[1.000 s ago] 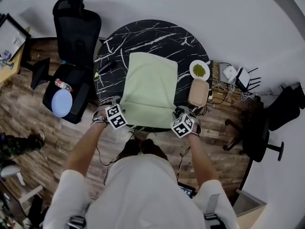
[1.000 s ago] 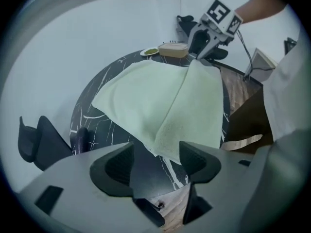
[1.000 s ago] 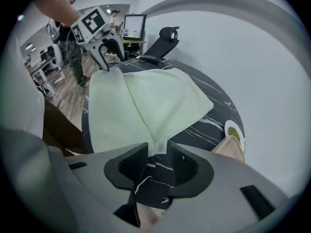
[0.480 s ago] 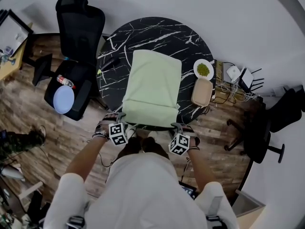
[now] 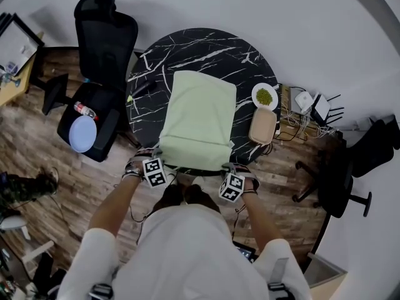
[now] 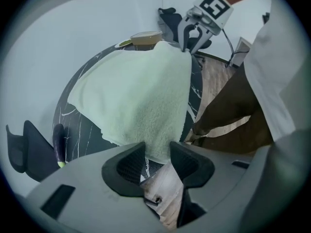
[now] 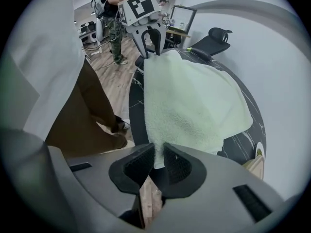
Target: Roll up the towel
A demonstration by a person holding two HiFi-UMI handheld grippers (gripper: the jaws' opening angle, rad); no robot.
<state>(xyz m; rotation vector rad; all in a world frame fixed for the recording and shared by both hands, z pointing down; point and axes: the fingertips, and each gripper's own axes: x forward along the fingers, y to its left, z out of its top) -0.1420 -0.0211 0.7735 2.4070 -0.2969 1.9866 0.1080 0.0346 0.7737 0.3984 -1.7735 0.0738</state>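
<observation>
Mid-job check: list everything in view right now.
pale green terry towel: one, pale green, on table, near edge overhanging
round black marble table: one, white-veined black, centre
white plate of green food: one, white, table's right edge
tan oval container: one, tan, beside plate
black office chairs: two, black, either side of table
round blue plate: one, blue, on left chair's seat
left hand-held gripper and right hand-held gripper: two, grey, jaws have just been closing on the towel's near corners

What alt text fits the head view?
A person pinches the near corners of a pale green towel on a round black table with the left tongs and right tongs, whose jaws have just been closing. A dish and a tan container sit beside it.
</observation>
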